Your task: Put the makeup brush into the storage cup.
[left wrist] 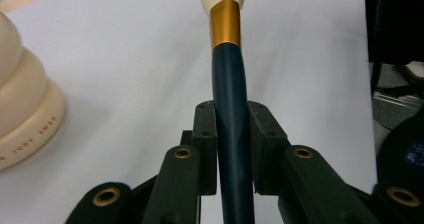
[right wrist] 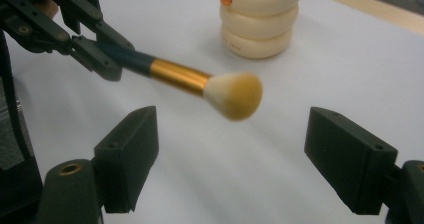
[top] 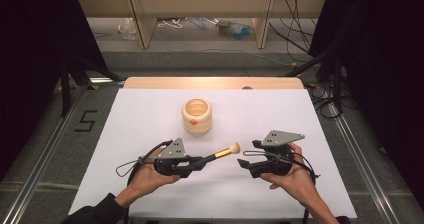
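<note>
With the left gripper [top: 200, 162] clamped on the dark handle of the makeup brush [top: 222, 154], bristles aimed at the right gripper [top: 247, 156] with jaws wide and empty, keep the brush lifted off the tabletop [top: 280, 119], near its front edge. Carry bristles-up toward the cream ringed holder [top: 196, 115] mid-tabletop. Lower handle-first, squarely through the mouth, releasing only once seated.

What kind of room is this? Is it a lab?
Probably a lab or recording room: a table under a plain white sheet, loose black cables on the grey floor behind it, and a taped number five on the floor beside it.
</note>
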Motion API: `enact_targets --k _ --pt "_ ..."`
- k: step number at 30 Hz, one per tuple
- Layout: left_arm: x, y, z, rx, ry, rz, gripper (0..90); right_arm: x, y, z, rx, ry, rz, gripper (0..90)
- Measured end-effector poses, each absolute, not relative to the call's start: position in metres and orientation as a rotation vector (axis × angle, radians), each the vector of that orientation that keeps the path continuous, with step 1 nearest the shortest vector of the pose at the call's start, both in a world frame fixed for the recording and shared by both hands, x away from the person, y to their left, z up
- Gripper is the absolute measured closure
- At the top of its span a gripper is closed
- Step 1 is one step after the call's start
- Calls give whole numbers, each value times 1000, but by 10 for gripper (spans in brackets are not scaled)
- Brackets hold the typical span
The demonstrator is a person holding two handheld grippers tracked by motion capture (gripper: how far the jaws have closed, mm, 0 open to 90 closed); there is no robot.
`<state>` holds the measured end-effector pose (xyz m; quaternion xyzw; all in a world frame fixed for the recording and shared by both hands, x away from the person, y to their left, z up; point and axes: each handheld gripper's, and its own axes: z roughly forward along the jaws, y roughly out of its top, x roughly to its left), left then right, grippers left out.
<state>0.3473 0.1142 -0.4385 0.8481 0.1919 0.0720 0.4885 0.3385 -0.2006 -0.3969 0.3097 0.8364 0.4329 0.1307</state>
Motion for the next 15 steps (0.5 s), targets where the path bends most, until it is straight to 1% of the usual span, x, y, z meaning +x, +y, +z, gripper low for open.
enact_targets --k 7,13,15 --pt "347 116 -435 2041 477 194 764 338 -200 -420 981 2502 1341 224" --pt "346 115 -432 2029 454 201 764 336 -195 -428 1039 2507 1473 219" --pt "346 116 -431 2020 473 202 764 336 -192 -430 1043 2489 1516 218"
